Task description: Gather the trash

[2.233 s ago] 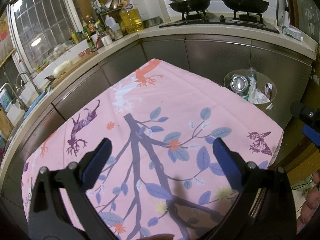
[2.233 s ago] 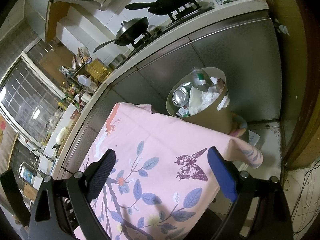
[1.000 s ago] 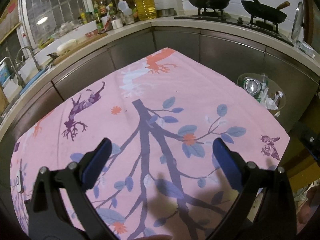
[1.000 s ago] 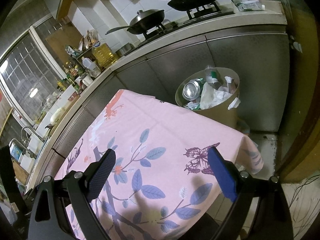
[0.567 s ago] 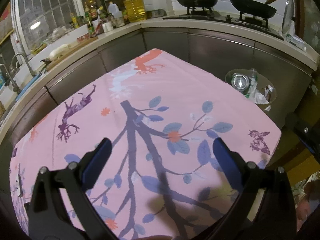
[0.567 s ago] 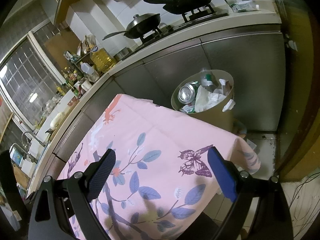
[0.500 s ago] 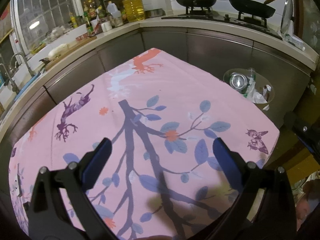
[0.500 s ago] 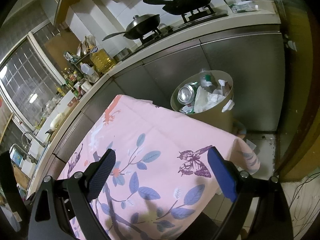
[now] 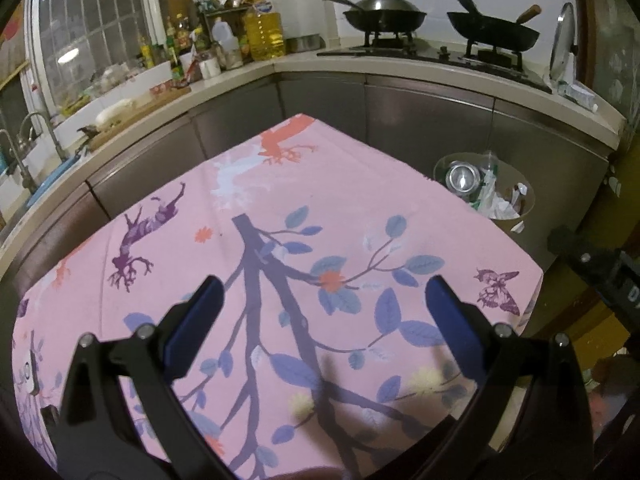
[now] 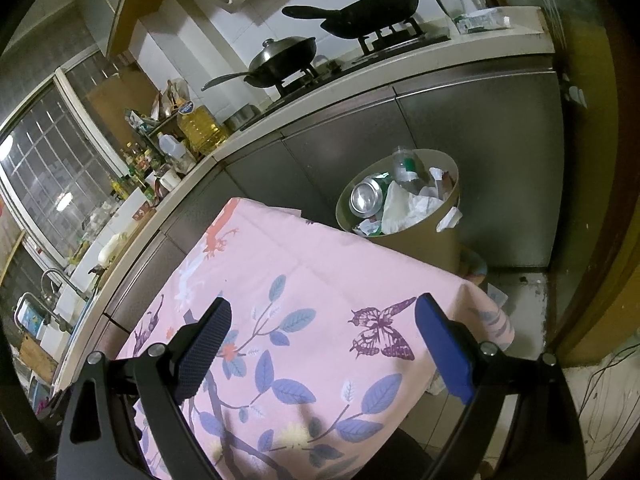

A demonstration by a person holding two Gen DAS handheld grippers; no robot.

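L tool: left gripper (image 9: 320, 304), black frame w/ blue pads, jaws spread wide, nothing between, above pink floral tablecloth (image 9: 280, 208).
R tool: right gripper (image 10: 320, 320), same build, jaws wide apart, empty, over cloth's butterfly corner.
Trash: crushed silver can (image 10: 366, 198), clear plastic bottle (image 10: 404, 166), white crumpled paper (image 10: 412, 208), all inside round tan bin (image 10: 436, 232).
Bin pos: on floor past table's far-right edge, against steel cabinets, well apart from both tools, ahead-right of each.

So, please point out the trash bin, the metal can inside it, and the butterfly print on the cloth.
trash bin (image 10: 434, 236), right wrist view, on its tan outer wall.
metal can (image 10: 366, 199), right wrist view, on its round end.
butterfly print (image 10: 380, 334), right wrist view, on its body.
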